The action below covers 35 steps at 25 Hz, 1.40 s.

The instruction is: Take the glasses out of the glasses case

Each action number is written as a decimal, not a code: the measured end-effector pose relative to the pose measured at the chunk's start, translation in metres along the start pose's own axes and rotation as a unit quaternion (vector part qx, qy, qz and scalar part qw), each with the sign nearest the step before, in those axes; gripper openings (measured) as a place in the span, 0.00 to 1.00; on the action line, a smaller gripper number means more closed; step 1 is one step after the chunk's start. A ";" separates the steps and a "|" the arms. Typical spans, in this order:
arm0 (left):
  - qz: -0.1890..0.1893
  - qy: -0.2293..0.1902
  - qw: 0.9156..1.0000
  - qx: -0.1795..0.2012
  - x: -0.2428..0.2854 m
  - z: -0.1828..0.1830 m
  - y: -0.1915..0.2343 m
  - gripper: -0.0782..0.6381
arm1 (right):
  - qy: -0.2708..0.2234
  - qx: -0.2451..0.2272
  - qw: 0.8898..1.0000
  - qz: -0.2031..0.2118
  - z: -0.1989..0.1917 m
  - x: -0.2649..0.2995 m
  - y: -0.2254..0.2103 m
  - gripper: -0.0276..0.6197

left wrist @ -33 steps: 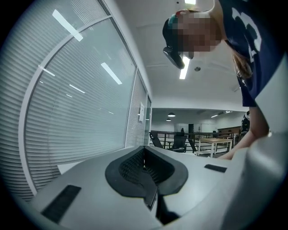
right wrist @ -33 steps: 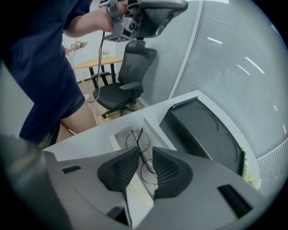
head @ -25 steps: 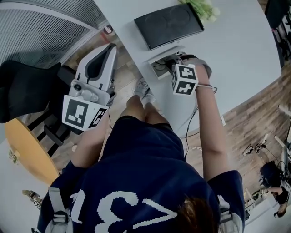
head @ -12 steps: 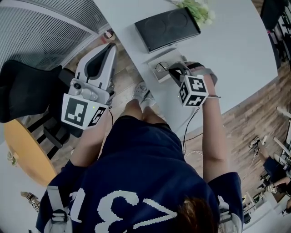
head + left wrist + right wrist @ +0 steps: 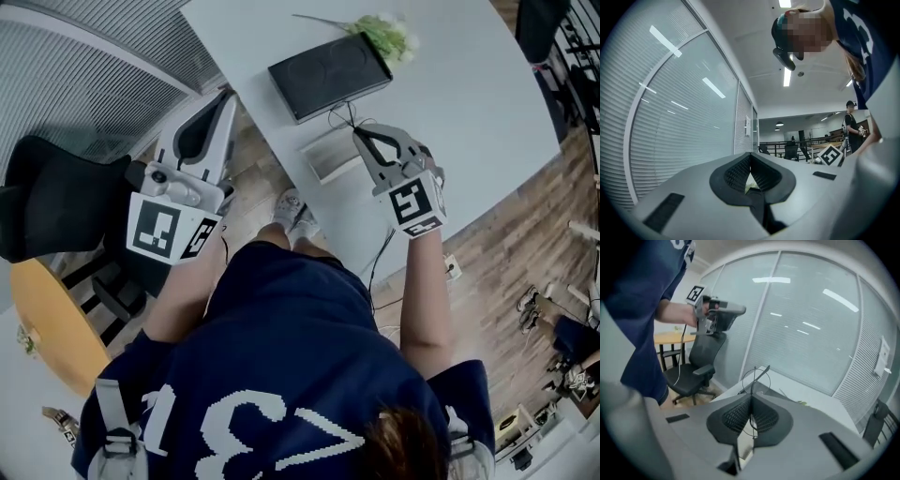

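Observation:
My right gripper (image 5: 360, 134) hangs over the white table (image 5: 478, 112), shut on thin wire-rimmed glasses (image 5: 341, 116). In the right gripper view the glasses (image 5: 757, 375) stand upright, pinched between the jaws of the right gripper (image 5: 751, 398), one round lens above the tips. The open light-coloured glasses case (image 5: 328, 156) lies at the table's near edge, just left of and below that gripper. My left gripper (image 5: 221, 97) is held off the table over the floor, jaws together with nothing in them; the left gripper (image 5: 750, 155) points at a glass wall.
A flat black box (image 5: 328, 73) lies beyond the case, with a sprig of pale flowers (image 5: 386, 34) behind it. A black office chair (image 5: 56, 197) and a round wooden table (image 5: 52, 309) stand at the left. A cable runs down from the table edge.
The right gripper closed on the glasses at the case and has lifted them up and away from it. The left gripper has stayed put.

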State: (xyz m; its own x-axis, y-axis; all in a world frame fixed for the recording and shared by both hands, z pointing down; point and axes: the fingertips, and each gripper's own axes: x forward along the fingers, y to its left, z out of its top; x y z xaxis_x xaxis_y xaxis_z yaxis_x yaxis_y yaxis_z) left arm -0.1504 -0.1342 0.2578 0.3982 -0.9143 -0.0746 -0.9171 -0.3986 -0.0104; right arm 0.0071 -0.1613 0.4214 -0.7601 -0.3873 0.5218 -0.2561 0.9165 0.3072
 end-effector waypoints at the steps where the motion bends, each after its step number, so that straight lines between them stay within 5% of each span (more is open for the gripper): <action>1: -0.003 -0.002 1.000 0.002 0.002 0.002 -0.001 0.13 | -0.015 0.016 1.000 -0.010 0.008 -0.007 -0.004 0.08; 7: -0.036 -0.009 0.999 0.000 0.017 0.004 -0.022 0.13 | -0.043 0.077 0.994 -0.071 0.029 -0.056 -0.021 0.08; 12: -0.100 -0.014 0.995 -0.012 0.046 0.000 -0.057 0.13 | -0.010 0.115 0.983 -0.143 0.001 -0.110 -0.035 0.08; 16: -0.131 -0.010 0.991 -0.020 0.061 -0.007 -0.082 0.13 | 0.051 0.164 0.974 -0.150 -0.040 -0.125 -0.028 0.08; 19: -0.147 -0.002 0.989 -0.025 0.064 -0.015 -0.094 0.13 | 0.116 0.244 0.954 -0.132 -0.094 -0.113 -0.005 0.08; 22: -0.155 0.013 0.987 -0.028 0.064 -0.025 -0.100 0.13 | 0.157 0.335 0.921 -0.119 -0.149 -0.097 0.021 0.08; 28: -0.157 0.043 0.986 -0.029 0.057 -0.047 -0.099 0.13 | 0.211 0.430 0.871 -0.110 -0.211 -0.074 0.062 0.08; 32: -0.160 0.049 0.986 -0.029 0.055 -0.054 -0.100 0.13 | 0.212 0.467 0.850 -0.118 -0.230 -0.067 0.072 0.09; 35: -0.162 0.043 0.985 -0.027 0.055 -0.050 -0.101 0.13 | 0.204 0.468 0.851 -0.127 -0.223 -0.074 0.067 0.09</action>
State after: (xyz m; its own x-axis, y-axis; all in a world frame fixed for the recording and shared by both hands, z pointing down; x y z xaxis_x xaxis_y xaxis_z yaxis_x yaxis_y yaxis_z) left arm -0.0345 -0.1476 0.3044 0.6720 -0.7405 0.0095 -0.7403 -0.6714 0.0343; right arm 0.1793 -0.0939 0.5807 -0.3882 -0.4124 0.8242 -0.8892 0.4026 -0.2174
